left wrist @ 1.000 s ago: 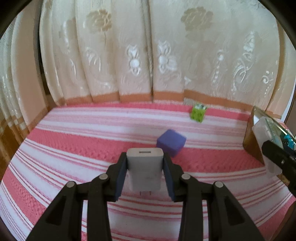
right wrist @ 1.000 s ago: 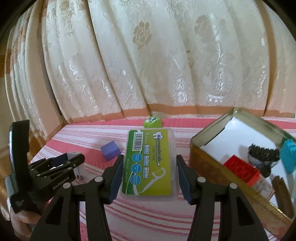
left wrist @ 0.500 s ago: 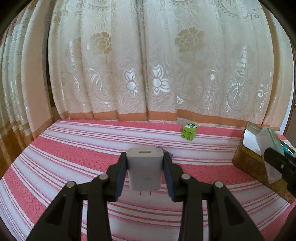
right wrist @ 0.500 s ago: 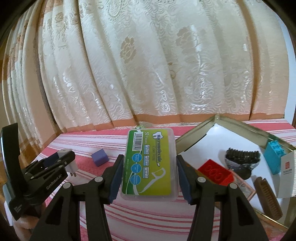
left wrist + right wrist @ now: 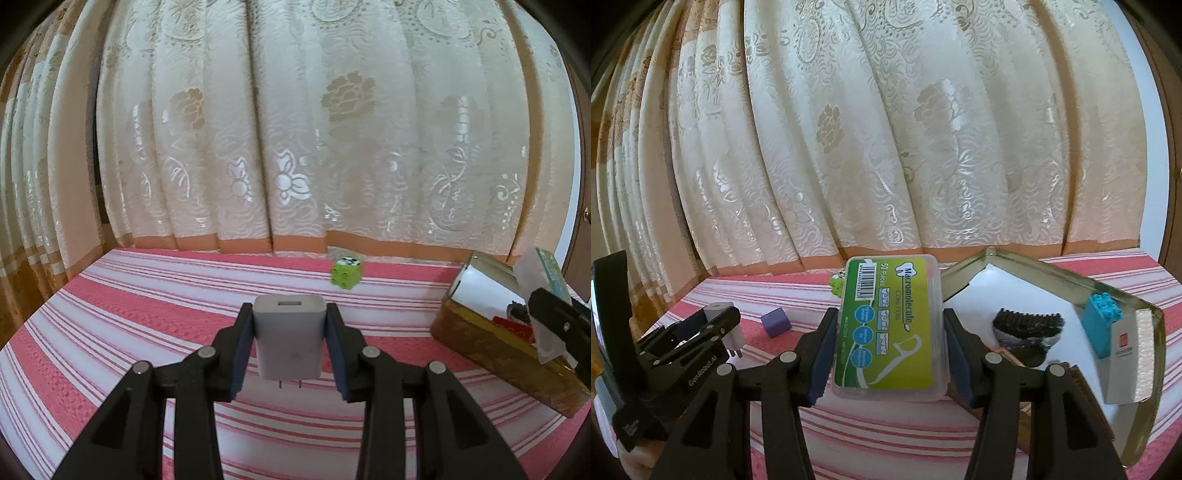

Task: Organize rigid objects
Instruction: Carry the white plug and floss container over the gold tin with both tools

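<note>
both tongs have swung toward the tin [image 5: 1141, 369]; left tongs [image 5: 290, 347] clamp the charger [image 5: 290, 339], right tongs [image 5: 886, 349] clamp the floss box [image 5: 886, 325].

- Floss-pick box [image 5: 886, 328], green label: "Macromolecule", "Care Picks", "50 Pieces", plus a barcode at its far left corner.
- Left gripper [image 5: 718, 317], near arm: "GenRobot.AI" in white letters.

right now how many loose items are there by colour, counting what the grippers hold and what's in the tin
white: 2, charger, box
green: 2, floss box, brick
purple: 1, cube
blue: 1, brick
black: 1, comb head
brown: 1, brush
total: 8; more may lie hidden behind the right gripper
</note>
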The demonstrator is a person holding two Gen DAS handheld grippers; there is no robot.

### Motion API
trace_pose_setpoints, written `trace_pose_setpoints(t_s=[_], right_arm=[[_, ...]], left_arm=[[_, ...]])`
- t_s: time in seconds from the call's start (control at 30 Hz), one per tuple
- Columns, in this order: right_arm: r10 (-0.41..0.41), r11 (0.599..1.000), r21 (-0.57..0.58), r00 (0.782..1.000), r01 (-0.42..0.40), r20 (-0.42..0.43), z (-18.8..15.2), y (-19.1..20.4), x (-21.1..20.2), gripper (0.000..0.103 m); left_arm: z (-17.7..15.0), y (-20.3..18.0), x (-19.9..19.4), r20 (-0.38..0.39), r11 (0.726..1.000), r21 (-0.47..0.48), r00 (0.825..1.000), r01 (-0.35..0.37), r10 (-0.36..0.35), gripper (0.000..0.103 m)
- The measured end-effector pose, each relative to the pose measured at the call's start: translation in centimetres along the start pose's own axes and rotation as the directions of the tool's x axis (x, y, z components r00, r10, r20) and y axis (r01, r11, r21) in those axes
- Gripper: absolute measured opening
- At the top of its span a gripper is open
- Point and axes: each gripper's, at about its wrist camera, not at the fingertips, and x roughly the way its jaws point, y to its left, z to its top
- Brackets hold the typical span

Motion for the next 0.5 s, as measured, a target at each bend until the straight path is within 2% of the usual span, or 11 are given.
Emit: trace_pose_setpoints(t_s=[0.5], right_arm=[[-0.024, 0.999, 0.033, 0.998, 0.022, 0.062, 0.3, -4.4, -2.6, 0.057]], left_arm=[[0.1, -5.1, -1.5, 0.031, 0.998, -0.014, 0.998, 0.058, -0.057, 0.037]])
